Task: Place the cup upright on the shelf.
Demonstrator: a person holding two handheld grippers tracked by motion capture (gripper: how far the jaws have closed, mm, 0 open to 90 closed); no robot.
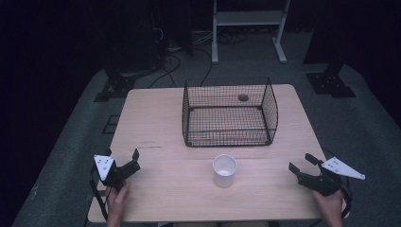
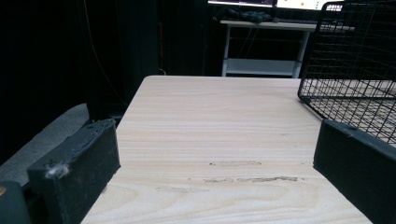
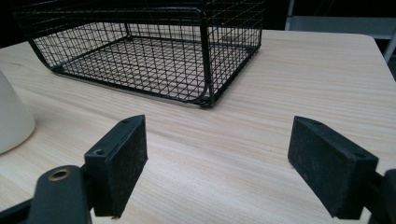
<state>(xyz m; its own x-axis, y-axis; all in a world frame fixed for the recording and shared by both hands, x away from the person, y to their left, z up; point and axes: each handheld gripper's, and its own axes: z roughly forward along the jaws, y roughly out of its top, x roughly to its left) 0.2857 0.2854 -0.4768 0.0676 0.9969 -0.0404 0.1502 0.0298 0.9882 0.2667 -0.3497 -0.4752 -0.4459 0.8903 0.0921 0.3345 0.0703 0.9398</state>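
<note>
Both claws were released, each with its jaws spread wide and nothing between them. At the near left of the table (image 1: pixel 156 118) the left claw (image 1: pixel 122 159) sat in a hand (image 1: pixel 117 201), low over the wood, its jaws aimed toward the far right. At the near right the right claw (image 1: pixel 300 163) sat in the other hand (image 1: pixel 331 204), jaws aimed toward the far left. Between the two, well apart from either, a white cup (image 1: pixel 224 170) stood upright with its mouth open. Just beyond the cup, a black wire basket (image 1: pixel 230 112) stood on the middle of the table. In the right gripper view the cup's side (image 3: pixel 11 119) showed at the left edge, and the basket (image 3: pixel 140 51) lay ahead of the jaws. In the left gripper view a basket corner (image 2: pixel 350 70) showed at the right, and a few scuffs (image 2: pixel 250 178) marked the wood between the jaws.
</note>
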